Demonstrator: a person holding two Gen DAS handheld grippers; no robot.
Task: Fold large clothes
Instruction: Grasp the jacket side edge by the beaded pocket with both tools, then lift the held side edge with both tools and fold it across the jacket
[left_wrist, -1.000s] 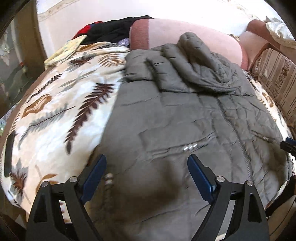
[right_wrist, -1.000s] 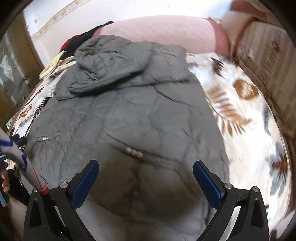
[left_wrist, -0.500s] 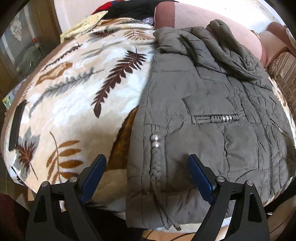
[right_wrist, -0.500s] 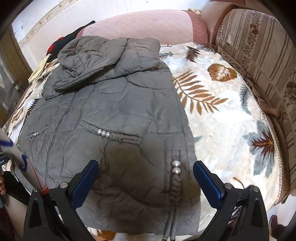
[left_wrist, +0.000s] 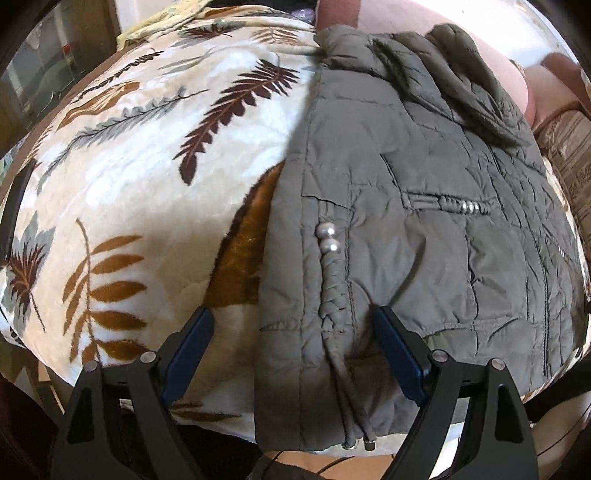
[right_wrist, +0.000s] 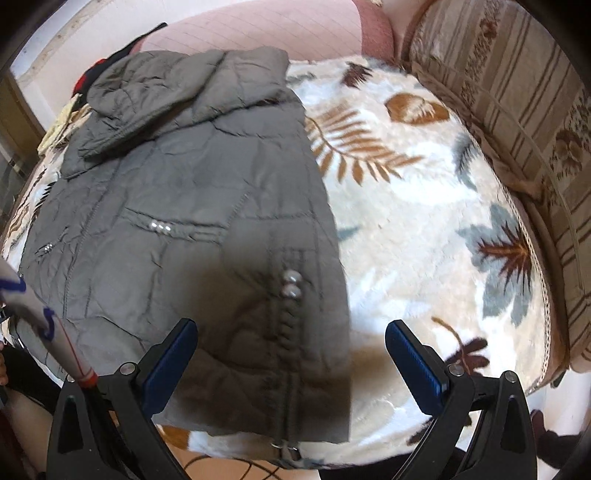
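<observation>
A grey-olive quilted jacket (left_wrist: 424, 229) lies flat on a leaf-patterned blanket (left_wrist: 129, 177), hood at the far end, hem toward me. Pearl beads and a braided cord (left_wrist: 330, 280) run down near its left hem corner. My left gripper (left_wrist: 293, 343) hangs open just above that corner, one finger over the blanket, the other over the jacket. In the right wrist view the same jacket (right_wrist: 177, 221) fills the left half. My right gripper (right_wrist: 291, 354) is open above the jacket's right hem corner, straddling its side edge. Neither gripper holds anything.
The blanket (right_wrist: 424, 240) covers a sofa with a striped backrest (right_wrist: 517, 110) at right and a pink cushion (right_wrist: 258, 33) at the far end. Other clothes (right_wrist: 85, 81) pile beyond the hood. A person's sleeve (right_wrist: 33, 317) shows at lower left. Floor lies below the hem.
Both grippers have moved outward from the jacket's middle to its two hem corners, the left one also sinking closer. Both stay open.
</observation>
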